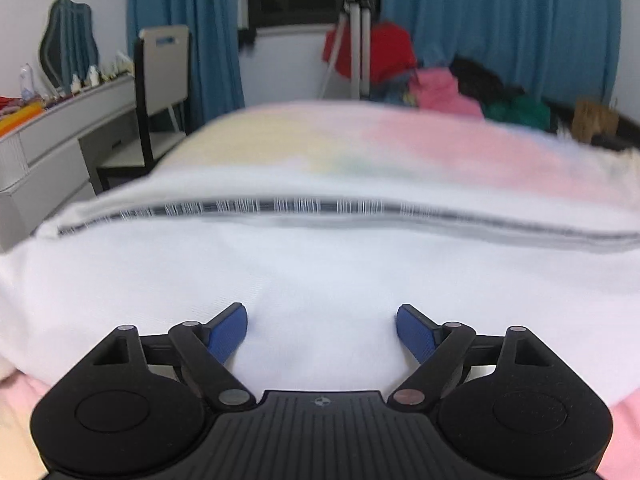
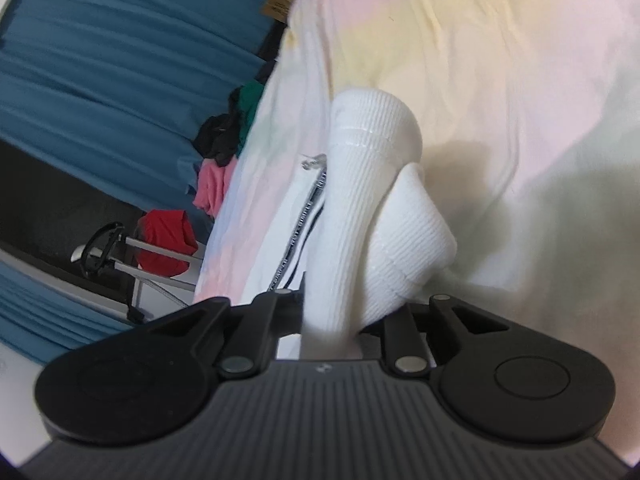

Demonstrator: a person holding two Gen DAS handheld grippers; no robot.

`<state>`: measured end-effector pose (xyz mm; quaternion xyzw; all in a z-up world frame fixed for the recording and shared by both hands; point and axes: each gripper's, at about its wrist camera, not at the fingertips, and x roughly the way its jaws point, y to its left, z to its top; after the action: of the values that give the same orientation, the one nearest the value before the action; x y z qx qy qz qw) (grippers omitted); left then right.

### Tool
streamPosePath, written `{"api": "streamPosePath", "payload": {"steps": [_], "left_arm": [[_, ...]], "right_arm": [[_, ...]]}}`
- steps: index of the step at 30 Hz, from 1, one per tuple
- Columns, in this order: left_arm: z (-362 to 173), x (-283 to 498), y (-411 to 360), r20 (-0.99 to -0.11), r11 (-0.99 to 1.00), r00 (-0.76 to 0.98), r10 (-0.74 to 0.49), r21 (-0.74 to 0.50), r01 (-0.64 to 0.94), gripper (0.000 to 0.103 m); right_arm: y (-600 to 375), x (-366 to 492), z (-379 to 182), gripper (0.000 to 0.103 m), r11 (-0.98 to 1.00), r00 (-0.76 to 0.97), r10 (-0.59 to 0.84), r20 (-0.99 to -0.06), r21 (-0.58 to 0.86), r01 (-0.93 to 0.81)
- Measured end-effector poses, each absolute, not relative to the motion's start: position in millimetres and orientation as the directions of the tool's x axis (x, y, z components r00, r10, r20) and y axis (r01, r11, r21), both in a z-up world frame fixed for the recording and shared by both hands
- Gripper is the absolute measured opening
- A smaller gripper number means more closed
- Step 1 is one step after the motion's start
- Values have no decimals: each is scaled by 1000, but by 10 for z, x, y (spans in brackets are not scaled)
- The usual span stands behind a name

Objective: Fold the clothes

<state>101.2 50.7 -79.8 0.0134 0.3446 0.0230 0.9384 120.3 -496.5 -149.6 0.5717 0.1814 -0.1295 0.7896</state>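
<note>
A white zip-up garment (image 1: 320, 264) lies spread over a pastel pink-and-yellow bed sheet (image 1: 440, 140), and its dark zipper (image 1: 320, 206) runs across the left wrist view. My left gripper (image 1: 322, 332) hovers just over the white cloth. Its blue pads (image 1: 228, 334) stand wide apart, open, with nothing between them. In the right wrist view a white ribbed cuff (image 2: 360, 184) of the garment rises out from between the narrow jaws of my right gripper (image 2: 340, 320), which is shut on it. The cloth hides the pads. The zipper (image 2: 300, 232) shows to the left of the cuff.
A grey desk (image 1: 60, 136) with small bottles and a chair (image 1: 160, 80) stand left of the bed. Beyond the far edge sit a pile of red, pink, black and green clothes (image 1: 440, 88), a metal stand (image 1: 356, 40) and blue curtains (image 1: 500, 20).
</note>
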Motion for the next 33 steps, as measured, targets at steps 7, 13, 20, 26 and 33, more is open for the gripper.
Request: {"api": "streamPosePath", "payload": {"steps": [7, 13, 20, 26, 33], "left_arm": [[-891, 1039, 517, -658, 999, 752, 35, 8, -39, 88], [-838, 998, 571, -663, 999, 748, 41, 17, -41, 89], [-686, 1009, 674, -688, 999, 725, 34, 1, -46, 89], [-391, 917, 916, -639, 993, 769, 22, -73, -90, 89], [-131, 798, 1115, -561, 985, 828, 17, -134, -111, 89]], "right_arm": [[-4934, 1358, -1483, 62, 347, 911, 38, -411, 860, 374], [-4870, 1544, -1518, 52, 396, 881, 19, -473, 812, 428], [-4547, 1592, -1258, 18, 563, 824, -182, -536, 630, 534], [-3928, 1664, -558, 17, 809, 841, -345, -417, 322, 492], [-2411, 1568, 111, 17, 973, 963, -231, -135, -56, 226]]}}
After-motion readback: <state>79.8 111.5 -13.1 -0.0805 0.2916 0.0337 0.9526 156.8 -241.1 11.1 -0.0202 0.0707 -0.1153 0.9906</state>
